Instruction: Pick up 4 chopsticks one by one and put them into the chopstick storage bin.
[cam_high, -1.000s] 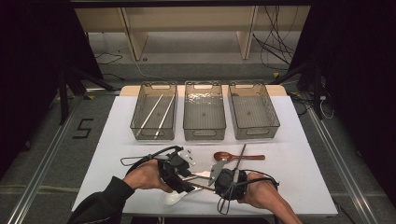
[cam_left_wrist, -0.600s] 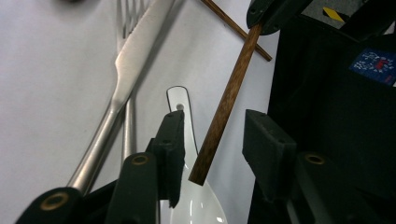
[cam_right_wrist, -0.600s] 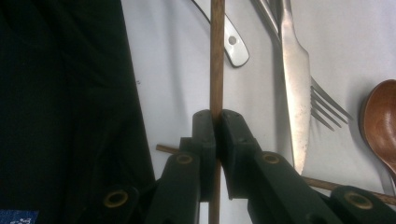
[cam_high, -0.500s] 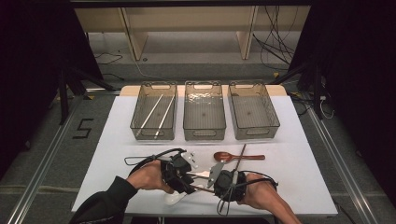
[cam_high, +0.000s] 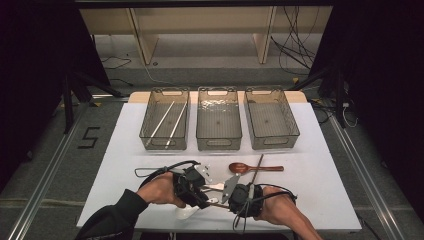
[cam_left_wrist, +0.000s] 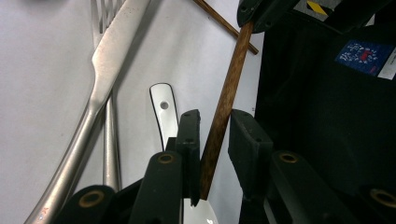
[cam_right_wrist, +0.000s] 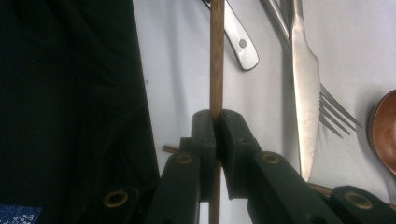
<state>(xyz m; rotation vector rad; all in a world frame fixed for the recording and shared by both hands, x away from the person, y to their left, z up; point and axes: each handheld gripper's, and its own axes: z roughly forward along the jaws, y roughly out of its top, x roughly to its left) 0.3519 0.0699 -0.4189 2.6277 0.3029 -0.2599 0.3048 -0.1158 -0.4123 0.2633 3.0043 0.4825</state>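
Right claw (cam_right_wrist: 215, 122) is clamped on a brown chopstick (cam_right_wrist: 216, 60), held just above the surface (cam_high: 320, 190) for a handover; left claw (cam_left_wrist: 212, 128), jaws just closing, has it between them w/ a gap on one side.

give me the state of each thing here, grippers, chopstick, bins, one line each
right gripper: shut on the wooden chopstick
left gripper: jaws just closing around the same chopstick, one pad touching, gap on the other side
wooden chopstick: held at an angle, spanning both grippers
left bin: holds two pale chopsticks
middle bin: empty
right bin: empty
wooden spoon: lying flat on the table
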